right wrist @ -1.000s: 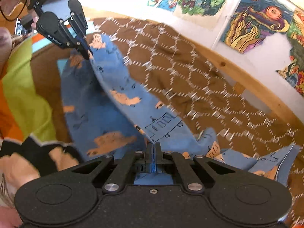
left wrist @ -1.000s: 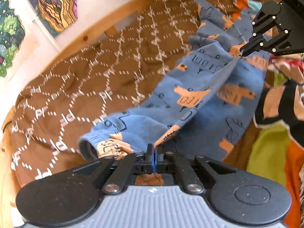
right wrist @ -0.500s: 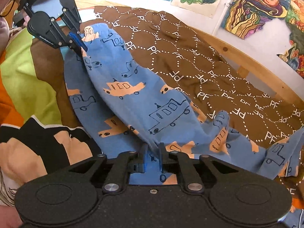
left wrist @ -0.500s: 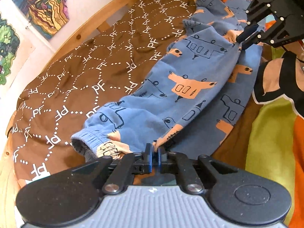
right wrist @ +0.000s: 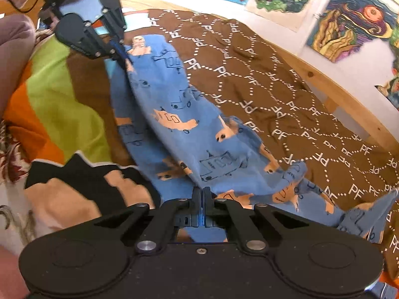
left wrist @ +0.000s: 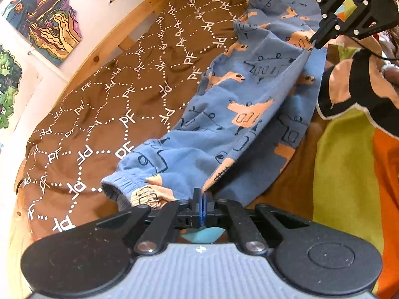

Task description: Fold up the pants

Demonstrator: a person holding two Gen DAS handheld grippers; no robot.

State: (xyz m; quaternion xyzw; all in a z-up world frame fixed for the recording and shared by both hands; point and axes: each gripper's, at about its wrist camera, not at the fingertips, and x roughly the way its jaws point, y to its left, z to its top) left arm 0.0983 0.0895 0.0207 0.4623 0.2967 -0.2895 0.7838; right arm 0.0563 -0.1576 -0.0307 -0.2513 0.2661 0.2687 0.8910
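Blue pants printed with orange and outlined vehicles lie along the near side of a brown bedspread. One elastic cuff rests near my left gripper. Its jaws are closing, pressed on a lifted fabric edge of the pants. That edge runs taut up to my right gripper, which pinches its far end. In the right wrist view my right gripper has its jaws closing on the pants. My left gripper holds the far end near the top left.
A wooden bed rail and a white wall with colourful pictures border the far side. A person's green, orange and black patterned clothing fills the near side beside the pants. The second pant leg trails to the right.
Half a second ago both pairs of jaws stood slightly apart and the fabric lay slack. Both are now shut on it and the edge between them is lifted taut again.
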